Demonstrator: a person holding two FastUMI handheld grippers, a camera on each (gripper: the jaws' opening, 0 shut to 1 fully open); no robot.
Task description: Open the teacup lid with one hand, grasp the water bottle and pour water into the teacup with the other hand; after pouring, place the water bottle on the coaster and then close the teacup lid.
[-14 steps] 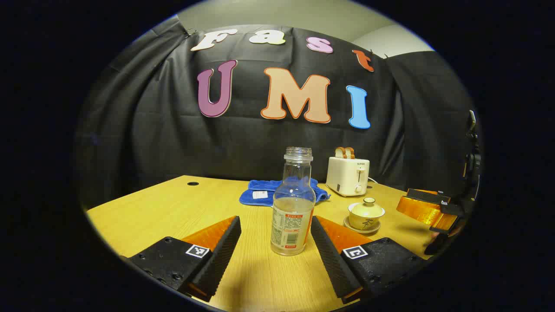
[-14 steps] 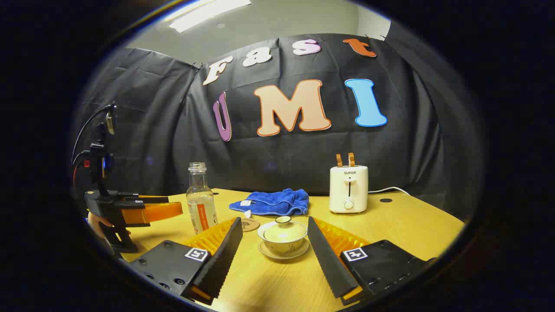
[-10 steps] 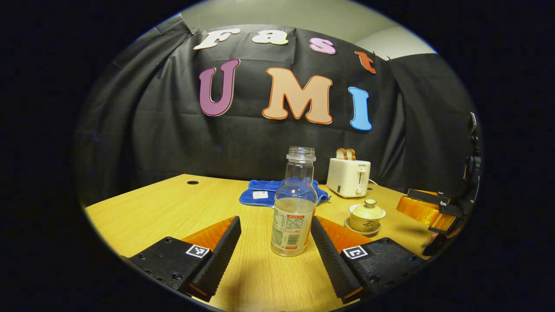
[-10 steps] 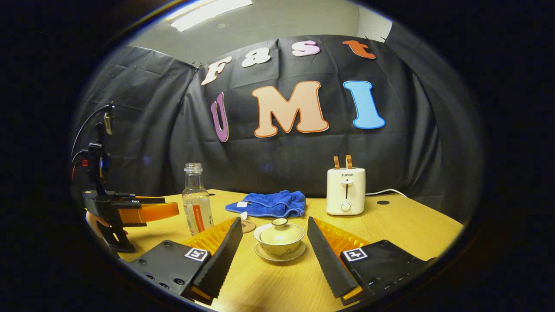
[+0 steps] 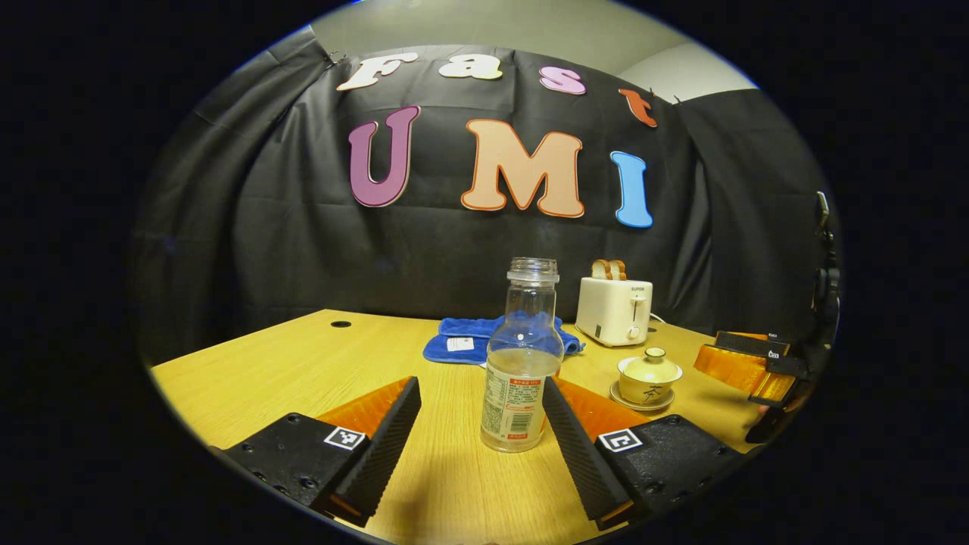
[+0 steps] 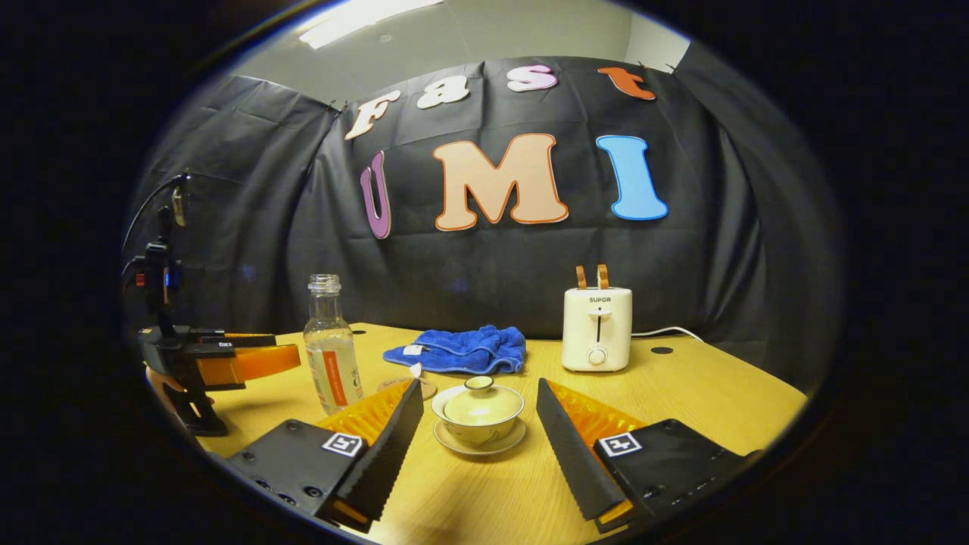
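A clear water bottle (image 5: pixel 521 363) without a cap stands upright on the wooden table, partly filled. My left gripper (image 5: pixel 481 409) is open, and the bottle stands between its fingers, nearer the right one, touching neither. In the right gripper view the bottle (image 6: pixel 328 353) stands at the left. A cream teacup (image 6: pixel 478 415) with its lid (image 6: pixel 480 399) on rests on a saucer. My right gripper (image 6: pixel 479 420) is open on either side of the cup, apart from it. A round coaster (image 6: pixel 394 385) lies behind its left finger. The teacup (image 5: pixel 649 376) appears at the right in the left gripper view.
A blue cloth (image 6: pixel 458 350) lies at the back of the table (image 6: pixel 719 393), and a white toaster (image 6: pixel 596 328) with two slices stands beside it. The left gripper (image 6: pixel 216 362) shows at the far left of the right gripper view; the right gripper (image 5: pixel 749 362) at the far right of the left gripper view.
In the left gripper view the bottle has drifted slightly right between the fingers. In the right gripper view the teacup has shifted a little left, toward the left finger. Both grippers stay open.
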